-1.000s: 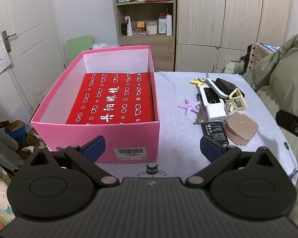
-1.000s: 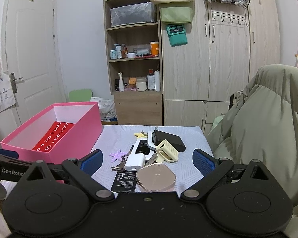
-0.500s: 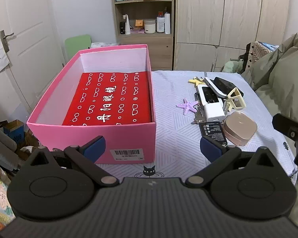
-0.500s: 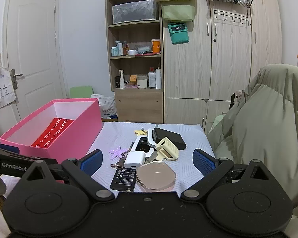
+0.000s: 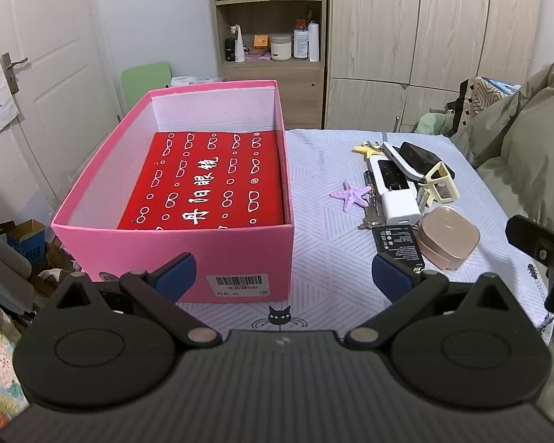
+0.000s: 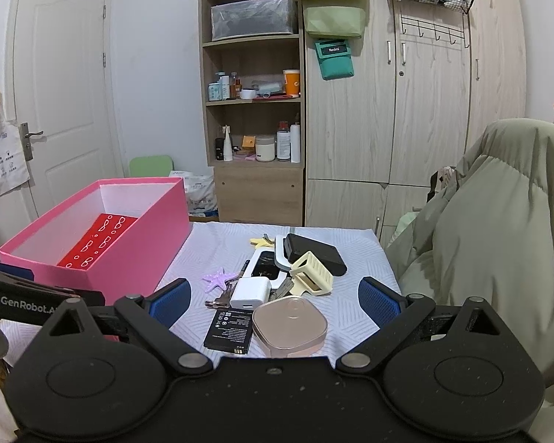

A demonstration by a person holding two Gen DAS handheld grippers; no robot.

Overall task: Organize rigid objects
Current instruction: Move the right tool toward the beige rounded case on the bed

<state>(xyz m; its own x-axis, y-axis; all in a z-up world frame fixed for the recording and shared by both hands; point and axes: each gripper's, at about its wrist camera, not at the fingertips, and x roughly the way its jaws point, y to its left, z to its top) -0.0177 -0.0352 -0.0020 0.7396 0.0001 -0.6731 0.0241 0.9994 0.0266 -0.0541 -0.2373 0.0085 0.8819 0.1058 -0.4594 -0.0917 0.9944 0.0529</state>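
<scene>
From the left wrist camera, the left hand-held gripper (image 5: 283,275) hangs above the near edge of the surface (image 5: 328,258) with its blue-padded fingers wide apart and nothing between them. Just ahead sits an open pink box (image 5: 188,184) with a red printed sheet (image 5: 210,181) lying flat on its floor. To the right of the box, apart from it, the rigid objects lie in a loose cluster: a purple starfish (image 5: 351,195), a white charger (image 5: 399,205), a black battery (image 5: 397,240), a rose-gold case (image 5: 447,238) touching the battery's right edge, a cream hair claw (image 5: 443,181), a black pouch (image 5: 423,155) and some keys (image 5: 368,217). From the right wrist camera, the right hand-held gripper (image 6: 273,302) also has its fingers spread wide and empty, hovering at the near end of the same cluster; the rose-gold case (image 6: 290,323) and battery (image 6: 228,330) lie closest, between the fingertips in view. The charger (image 6: 250,291), starfish (image 6: 219,278), hair claw (image 6: 311,273) and pouch (image 6: 314,253) lie further back, and the pink box (image 6: 129,243) stands to the left.
</scene>
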